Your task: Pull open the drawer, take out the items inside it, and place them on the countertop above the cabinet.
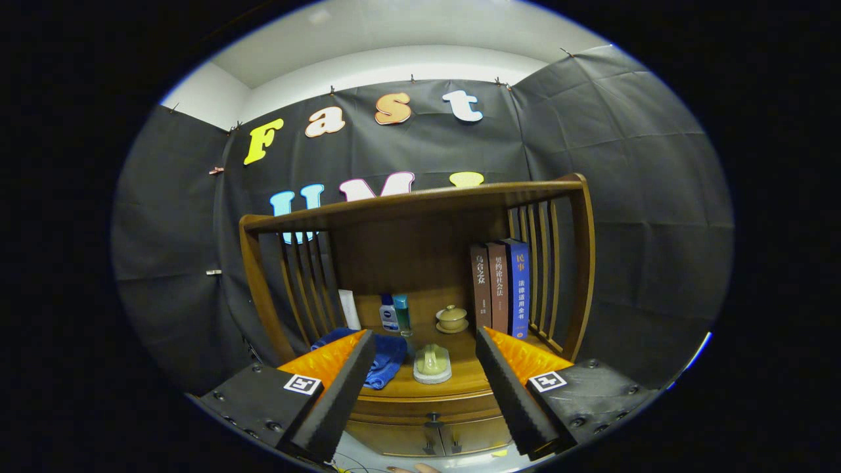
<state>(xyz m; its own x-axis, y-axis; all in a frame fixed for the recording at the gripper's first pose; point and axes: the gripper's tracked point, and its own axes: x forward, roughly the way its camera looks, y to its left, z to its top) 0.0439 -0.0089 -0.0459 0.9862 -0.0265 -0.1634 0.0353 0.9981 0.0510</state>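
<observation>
The drawer (430, 408) sits closed in the front of the wooden cabinet (420, 433), directly below the front edge of the countertop (460, 378), with a small dark knob (433, 417) at its middle. Below it are two cabinet doors with dark handles. Its contents cannot be seen.

The gripper (426, 355) hangs in front of the cabinet with its jaws spread wide and nothing between them; the drawer front and countertop show through the gap. The inner faces of the fingers (341, 387) are ribbed.

On the polished wood countertop, near the front edge, lies a pale oblong dish with a greenish handled piece (431, 363) on it. A blue cloth (384, 358), soft and rumpled, lies toward the front left corner, partly behind the left finger. Toward the back stand two small bottles (394, 313), a white flat item (349, 309) leaning at the left slats, and a round lidded ceramic cup on a saucer (452, 319). Three upright books (500, 289) stand against the right slatted side. A curved wooden top rail (414, 200) spans the shelf above.
</observation>
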